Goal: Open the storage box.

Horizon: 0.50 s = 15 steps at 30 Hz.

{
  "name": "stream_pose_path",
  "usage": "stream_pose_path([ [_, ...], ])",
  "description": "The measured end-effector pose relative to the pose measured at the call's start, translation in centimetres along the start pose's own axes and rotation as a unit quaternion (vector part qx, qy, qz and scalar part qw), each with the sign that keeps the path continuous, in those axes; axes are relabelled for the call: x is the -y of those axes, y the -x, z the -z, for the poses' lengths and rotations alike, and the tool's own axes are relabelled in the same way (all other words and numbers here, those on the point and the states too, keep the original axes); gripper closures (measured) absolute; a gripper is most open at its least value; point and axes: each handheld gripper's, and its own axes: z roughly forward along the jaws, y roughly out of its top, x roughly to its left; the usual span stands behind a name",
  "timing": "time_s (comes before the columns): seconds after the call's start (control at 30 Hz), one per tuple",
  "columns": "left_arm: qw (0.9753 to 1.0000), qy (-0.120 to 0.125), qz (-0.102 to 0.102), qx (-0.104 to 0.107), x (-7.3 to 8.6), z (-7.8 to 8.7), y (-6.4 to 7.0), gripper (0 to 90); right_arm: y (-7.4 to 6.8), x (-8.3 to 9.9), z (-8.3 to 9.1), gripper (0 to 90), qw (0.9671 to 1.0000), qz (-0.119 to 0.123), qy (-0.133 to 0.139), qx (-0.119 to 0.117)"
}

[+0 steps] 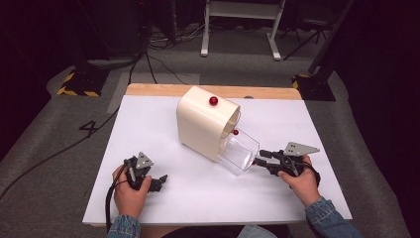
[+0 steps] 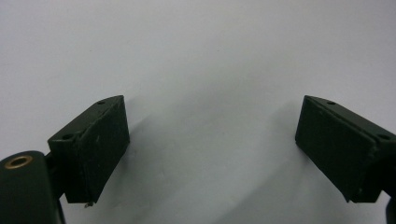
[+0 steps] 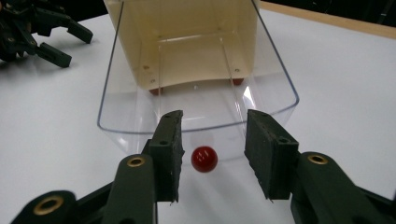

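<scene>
No readable writing on the cream plastic box, rounded top, glossy red ball knob on it, center frame. Clear acrylic drawer stuck out lower right of the box, with a small red knob on its front. Right gripper had its jaws apart either side of that knob, not touching. Left gripper, lower left in the high view, was spread wide over the matte white tabletop, holding nothing.

Parted jaws over white table
</scene>
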Motion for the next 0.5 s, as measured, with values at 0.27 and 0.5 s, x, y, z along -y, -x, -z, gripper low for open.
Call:
stream_pose_path([
  [0.27, 1.0000, 0.000, 0.000, 0.000, 0.0, 0.0, 0.0, 10.1, -0.5, -2.2, 0.4, 57.4, 0.9997, 0.019, 0.016, -0.003],
  [0.5, 1.0000, 0.000, 0.000, 0.000, 0.0, 0.0, 0.0, 10.1, -0.9, -5.2, -0.2, 58.1, 0.9987, 0.038, 0.032, -0.009],
])
